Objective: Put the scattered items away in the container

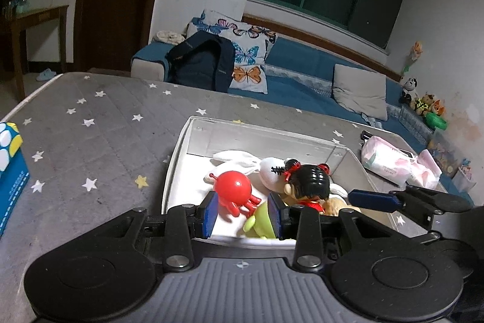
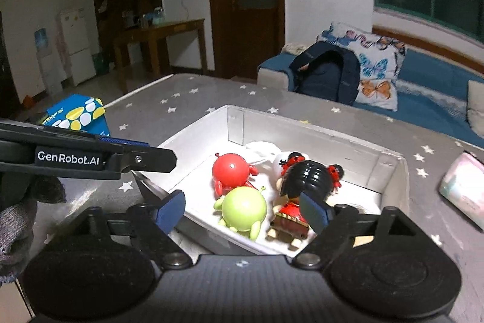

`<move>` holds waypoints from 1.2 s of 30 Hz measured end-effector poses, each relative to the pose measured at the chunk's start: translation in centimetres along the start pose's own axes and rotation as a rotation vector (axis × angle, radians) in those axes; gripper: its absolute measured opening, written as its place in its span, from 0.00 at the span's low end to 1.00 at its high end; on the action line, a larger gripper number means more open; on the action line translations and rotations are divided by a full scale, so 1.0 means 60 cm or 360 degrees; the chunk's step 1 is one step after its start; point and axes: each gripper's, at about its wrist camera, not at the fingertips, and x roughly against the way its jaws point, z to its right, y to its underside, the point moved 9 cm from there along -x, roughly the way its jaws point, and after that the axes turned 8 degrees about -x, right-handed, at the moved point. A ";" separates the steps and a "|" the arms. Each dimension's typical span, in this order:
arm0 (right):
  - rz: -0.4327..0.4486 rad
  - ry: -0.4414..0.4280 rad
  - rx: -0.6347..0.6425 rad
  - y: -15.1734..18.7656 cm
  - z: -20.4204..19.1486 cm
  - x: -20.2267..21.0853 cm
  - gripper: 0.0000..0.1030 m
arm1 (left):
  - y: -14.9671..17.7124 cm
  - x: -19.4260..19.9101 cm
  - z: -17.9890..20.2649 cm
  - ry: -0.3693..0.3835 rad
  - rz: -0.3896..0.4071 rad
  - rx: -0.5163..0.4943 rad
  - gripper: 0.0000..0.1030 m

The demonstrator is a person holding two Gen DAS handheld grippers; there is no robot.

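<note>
Both handheld grippers hang over the near edge of a shallow white rectangular box [image 2: 390, 171] set on a grey star-patterned mat [image 1: 90, 123]. Inside the box, a round red plastic alien toy [image 2: 230, 170] lies beside a round lime-green plastic alien toy [image 2: 243, 209], with a black-haired doll in a red dress [image 2: 305, 183] and a white plush rabbit [image 1: 242, 161] alongside them. The left gripper [image 1: 243, 215] is spread apart and grasps nothing, the red and green toys just beyond its blue pads [image 1: 210, 212]. The right gripper [image 2: 242, 209] is likewise released and empty, the green toy and the doll lying between its fingers in the right wrist view. A blue tissue carton [image 2: 77, 115] stands left of the box, a pink-and-white soft pack [image 1: 384, 161] to its right
</note>
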 end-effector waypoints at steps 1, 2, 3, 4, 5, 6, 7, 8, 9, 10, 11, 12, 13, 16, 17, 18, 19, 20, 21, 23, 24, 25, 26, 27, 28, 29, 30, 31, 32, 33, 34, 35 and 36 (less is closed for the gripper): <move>0.0015 0.0006 -0.0005 0.002 0.000 0.009 0.86 | 0.004 0.005 0.002 -0.0012 0.0001 -0.0007 0.37; 0.0032 0.0012 -0.0016 0.005 0.000 0.020 0.87 | 0.009 0.009 0.006 -0.0020 0.0000 -0.0017 0.37; 0.0044 0.0017 -0.0023 0.008 0.000 0.027 0.90 | 0.014 0.012 0.009 -0.0029 -0.0003 -0.0029 0.37; 0.0054 0.0023 -0.0029 0.010 0.000 0.033 0.91 | 0.018 0.016 0.012 -0.0038 -0.0007 -0.0039 0.37; 0.0070 0.0035 -0.0040 0.014 0.002 0.042 0.92 | 0.024 0.020 0.014 -0.0045 -0.0011 -0.0049 0.37; 0.0079 0.0042 -0.0049 0.017 0.002 0.048 0.93 | 0.029 0.023 0.018 -0.0054 -0.0014 -0.0058 0.37; 0.0086 0.0048 -0.0059 0.022 0.003 0.052 0.95 | 0.034 0.026 0.022 -0.0063 -0.0019 -0.0069 0.37; 0.0093 0.0054 -0.0068 0.026 0.004 0.057 0.95 | 0.039 0.029 0.026 -0.0070 -0.0022 -0.0080 0.37; 0.0099 0.0060 -0.0075 0.029 0.005 0.061 0.96 | 0.043 0.032 0.030 -0.0078 -0.0022 -0.0091 0.37; 0.0109 0.0068 -0.0086 0.035 0.007 0.069 0.98 | 0.047 0.034 0.032 -0.0090 -0.0022 -0.0102 0.37; 0.0116 0.0073 -0.0094 0.039 0.008 0.073 0.98 | 0.052 0.037 0.036 -0.0101 -0.0022 -0.0114 0.37; 0.0121 0.0077 -0.0100 0.042 0.008 0.076 1.00 | 0.056 0.040 0.038 -0.0107 -0.0024 -0.0122 0.37; 0.0129 0.0085 -0.0107 0.046 0.009 0.081 1.00 | 0.060 0.042 0.040 -0.0112 -0.0027 -0.0126 0.37; 0.0146 0.0104 -0.0104 0.057 0.009 0.093 1.00 | 0.071 0.046 0.045 -0.0117 -0.0039 -0.0128 0.37; 0.0152 0.0111 -0.0102 0.059 0.008 0.096 1.00 | 0.074 0.046 0.046 -0.0118 -0.0044 -0.0127 0.37; 0.0162 0.0123 -0.0101 0.063 0.008 0.101 1.00 | 0.076 0.047 0.047 -0.0123 -0.0048 -0.0127 0.37; 0.0169 0.0128 -0.0105 0.066 0.009 0.104 1.00 | 0.078 0.048 0.047 -0.0133 -0.0051 -0.0130 0.37; 0.0174 0.0131 -0.0109 0.069 0.009 0.107 1.00 | 0.080 0.049 0.048 -0.0146 -0.0052 -0.0134 0.37; 0.0178 0.0132 -0.0114 0.071 0.009 0.110 1.00 | 0.081 0.050 0.049 -0.0158 -0.0051 -0.0140 0.37; 0.0182 0.0139 -0.0119 0.076 0.010 0.114 1.00 | 0.084 0.052 0.051 -0.0168 -0.0049 -0.0153 0.37; 0.0183 0.0144 -0.0120 0.078 0.010 0.115 1.00 | 0.085 0.052 0.053 -0.0169 -0.0049 -0.0160 0.37; 0.0185 0.0152 -0.0124 0.082 0.011 0.117 1.00 | 0.086 0.053 0.055 -0.0176 -0.0047 -0.0170 0.37; 0.0186 0.0158 -0.0129 0.085 0.012 0.117 1.00 | 0.085 0.053 0.055 -0.0184 -0.0046 -0.0180 0.37; 0.0185 0.0165 -0.0134 0.087 0.013 0.117 1.00 | 0.086 0.054 0.056 -0.0194 -0.0044 -0.0191 0.37; 0.0184 0.0170 -0.0138 0.090 0.013 0.117 1.00 | 0.086 0.054 0.057 -0.0201 -0.0043 -0.0201 0.37; 0.0183 0.0176 -0.0145 0.092 0.014 0.117 1.00 | 0.087 0.054 0.059 -0.0205 -0.0043 -0.0208 0.37; 0.0184 0.0181 -0.0150 0.094 0.015 0.117 1.00 | 0.088 0.054 0.061 -0.0206 -0.0044 -0.0213 0.37; 0.0186 0.0183 -0.0154 0.096 0.015 0.117 1.00 | 0.089 0.054 0.062 -0.0207 -0.0045 -0.0217 0.37; 0.0188 0.0183 -0.0157 0.098 0.016 0.118 1.00 | 0.090 0.054 0.063 -0.0208 -0.0046 -0.0220 0.37; 0.0189 0.0183 -0.0161 0.099 0.016 0.119 1.00 | 0.091 0.053 0.064 -0.0212 -0.0045 -0.0224 0.37; 0.0191 0.0187 -0.0170 0.101 0.016 0.118 1.00 | 0.091 0.054 0.065 -0.0217 -0.0045 -0.0228 0.37; 0.0195 0.0190 -0.0178 0.101 0.017 0.118 1.00 | 0.092 0.054 0.066 -0.0222 -0.0043 -0.0235 0.37; 0.0201 0.0190 -0.0184 0.102 0.018 0.118 1.00 | 0.093 0.054 0.067 -0.0225 -0.0043 -0.0241 0.37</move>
